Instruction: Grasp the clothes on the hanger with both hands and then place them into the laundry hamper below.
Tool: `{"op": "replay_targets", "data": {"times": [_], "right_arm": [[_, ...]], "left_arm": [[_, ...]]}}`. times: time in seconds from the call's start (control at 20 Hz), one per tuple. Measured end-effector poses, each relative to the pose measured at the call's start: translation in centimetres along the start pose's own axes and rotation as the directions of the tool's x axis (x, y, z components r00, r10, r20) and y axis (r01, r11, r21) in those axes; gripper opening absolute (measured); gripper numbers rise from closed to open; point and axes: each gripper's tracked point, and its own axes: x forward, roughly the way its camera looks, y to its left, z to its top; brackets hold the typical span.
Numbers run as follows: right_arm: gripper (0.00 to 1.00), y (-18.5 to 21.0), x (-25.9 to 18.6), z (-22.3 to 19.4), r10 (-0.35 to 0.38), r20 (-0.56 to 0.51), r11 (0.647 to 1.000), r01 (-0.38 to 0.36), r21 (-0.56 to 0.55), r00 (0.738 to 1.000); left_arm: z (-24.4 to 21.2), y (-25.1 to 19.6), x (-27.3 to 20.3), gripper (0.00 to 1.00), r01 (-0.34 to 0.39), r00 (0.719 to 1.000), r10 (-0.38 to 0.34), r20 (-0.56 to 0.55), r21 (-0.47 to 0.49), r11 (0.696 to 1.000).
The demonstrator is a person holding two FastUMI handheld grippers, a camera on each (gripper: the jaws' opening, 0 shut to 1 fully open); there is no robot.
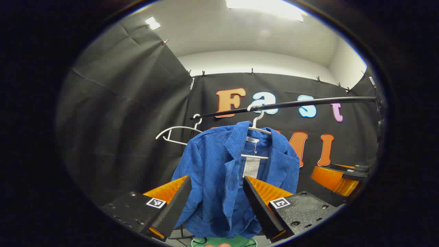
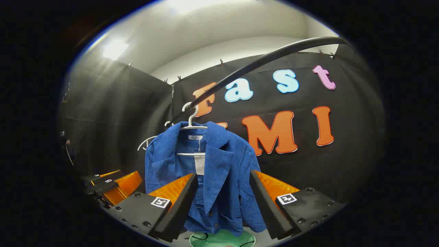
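Black rail (image 1: 288, 104) carries blue jacket (image 1: 219, 178), its paper tag (image 1: 251, 167) unreadable.

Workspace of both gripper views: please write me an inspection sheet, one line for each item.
Surface: nothing seen; no table or floor is clear to tell.
Job's things: blue jacket hangs on a white hanger from the black rail, paper tag at the collar; a green round thing lies below, perhaps the hamper.
Clutter: an empty white hanger on the same rail.
Grippers: left claw open, jacket ahead between its fingers, contact cannot be told; right claw open, likewise.
Cables: thin dark loops on the green thing, unclear.
Surroundings: black cloth walls, white ceiling with lights.
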Motion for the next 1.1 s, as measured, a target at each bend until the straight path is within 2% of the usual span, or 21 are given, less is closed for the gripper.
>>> {"op": "replay_targets", "data": {"times": [0.05, 0.1, 0.15, 0.25, 0.3, 0.35, 0.4, 0.45, 0.5, 0.55, 0.65, 0.75, 0.85, 0.9, 0.95, 1.1], "right_arm": [[0.89, -0.2, 0.0, 0.0, -0.002, 0.000, 1.000, 0.002, 0.004, 1.000], [0.98, -0.4, 0.0, -0.1, -0.005, -0.005, 1.000, 0.005, 0.006, 1.000], [0.89, -0.6, 0.0, -0.2, -0.006, -0.009, 1.000, 0.007, 0.009, 1.000], [0.89, -1.2, 0.1, -0.3, -0.010, -0.011, 1.000, 0.010, 0.018, 1.000], [0.98, -1.4, 0.1, -0.3, -0.012, -0.011, 1.000, 0.012, 0.023, 1.000], [0.98, -1.5, 0.3, -0.3, -0.011, -0.011, 1.000, 0.011, 0.026, 1.000], [0.89, -1.7, 0.3, -0.5, -0.010, -0.015, 1.000, 0.011, 0.026, 1.000], [0.89, -1.9, 0.3, -0.5, -0.010, -0.019, 1.000, 0.010, 0.026, 1.000], [0.89, -2.0, 0.3, -0.5, -0.010, -0.020, 1.000, 0.011, 0.028, 1.000], [0.98, -2.0, 0.3, -0.4, -0.010, -0.016, 0.999, 0.011, 0.031, 1.000], [0.98, -2.1, 0.4, -0.2, -0.012, -0.008, 0.999, 0.013, 0.032, 1.000], [0.98, -2.1, 0.4, -0.2, -0.014, -0.006, 1.000, 0.014, 0.028, 1.000], [0.98, -2.0, 0.5, -0.1, -0.011, -0.001, 0.999, 0.011, 0.031, 1.000], [0.98, -2.0, 0.5, -0.1, -0.009, 0.001, 0.999, 0.009, 0.034, 1.000], [0.98, -1.9, 0.6, -0.1, -0.008, 0.002, 0.999, 0.008, 0.038, 1.000], [0.98, -1.6, 1.3, -0.7, 0.000, -0.009, 0.999, 0.001, 0.054, 1.000]], "left_arm": [[0.2, 0.0, -0.2, 0.92, -0.006, 1.000, 0.006, 0.007, 0.003, 1.000], [0.3, 0.0, -0.3, 0.92, -0.006, 1.000, 0.006, 0.009, 0.006, 1.000], [0.4, -0.1, -0.4, 0.95, -0.008, 1.000, 0.008, 0.008, 0.009, 1.000], [0.5, 0.1, -0.4, 0.95, -0.016, 1.000, 0.016, 0.010, 0.012, 1.000], [0.7, 0.3, -0.6, 0.95, -0.024, 1.000, 0.024, 0.014, 0.014, 1.000], [0.8, 0.5, -0.8, 0.98, -0.034, 0.999, 0.034, 0.018, 0.014, 0.999], [0.9, 0.6, -0.9, 0.95, -0.042, 0.999, 0.042, 0.023, 0.012, 0.999], [0.9, 0.7, -0.9, 0.92, -0.047, 0.999, 0.047, 0.025, 0.008, 0.999], [1.0, 0.8, -0.8, 0.95, -0.051, 0.998, 0.051, 0.025, 0.005, 0.999], [1.0, 1.0, -0.9, 0.95, -0.056, 0.998, 0.056, 0.026, 0.003, 0.998], [1.2, 1.4, -0.9, 0.98, -0.065, 0.997, 0.065, 0.030, 0.004, 0.998], [1.5, 1.7, -0.9, 0.92, -0.073, 0.997, 0.073, 0.035, 0.009, 0.997], [1.8, 2.0, -0.8, 0.92, -0.077, 0.996, 0.077, 0.040, 0.013, 0.997], [1.9, 2.1, -0.7, 0.95, -0.078, 0.996, 0.077, 0.043, 0.014, 0.997], [1.9, 2.2, -0.6, 0.92, -0.081, 0.996, 0.080, 0.045, 0.016, 0.997], [1.8, 2.6, -0.8, 0.92, -0.091, 0.995, 0.090, 0.040, 0.014, 0.996]]}}
